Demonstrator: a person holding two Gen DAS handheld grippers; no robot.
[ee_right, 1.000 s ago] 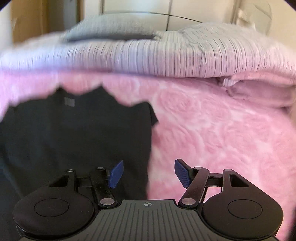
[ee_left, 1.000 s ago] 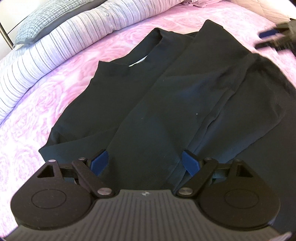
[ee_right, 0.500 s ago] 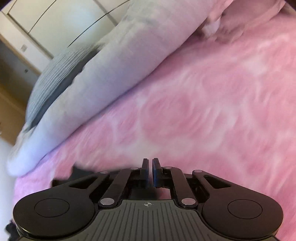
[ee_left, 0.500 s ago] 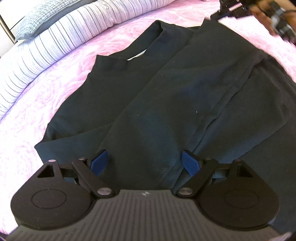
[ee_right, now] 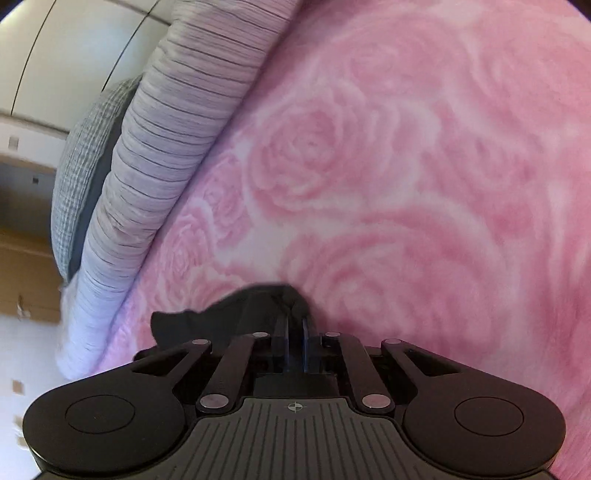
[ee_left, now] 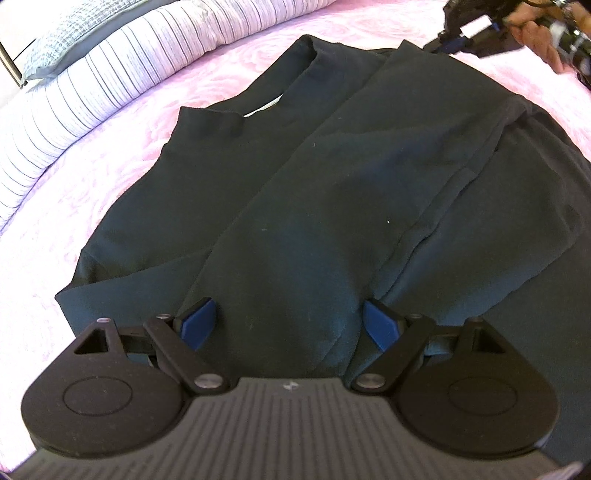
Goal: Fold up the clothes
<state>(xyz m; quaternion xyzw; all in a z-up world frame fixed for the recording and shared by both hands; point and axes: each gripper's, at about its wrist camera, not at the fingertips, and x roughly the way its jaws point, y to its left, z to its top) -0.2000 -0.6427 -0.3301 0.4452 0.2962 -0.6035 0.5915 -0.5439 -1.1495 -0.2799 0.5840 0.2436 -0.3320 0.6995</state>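
Observation:
A black T-shirt point(ee_left: 332, 192) lies spread on the pink rose bedspread point(ee_left: 122, 155), one side folded over its middle, collar toward the far end. My left gripper point(ee_left: 288, 325) is open just over the shirt's near hem, blue pads wide apart with cloth lying between them. My right gripper point(ee_right: 293, 325) is shut on a far corner of the black T-shirt point(ee_right: 258, 299), which bunches around the closed fingers. In the left wrist view the right gripper point(ee_left: 452, 42) shows at the far top right, held by a hand point(ee_left: 535, 33).
A striped white duvet roll point(ee_left: 110, 81) and a grey checked pillow point(ee_left: 74, 40) border the bed's far left. In the right wrist view the duvet roll point(ee_right: 147, 184) runs along the left, with a white wardrobe point(ee_right: 55, 44) behind.
The right gripper went from open over the shirt's edge to shut on its far corner, and tilted toward the bedspread. The left gripper stayed open at the near hem.

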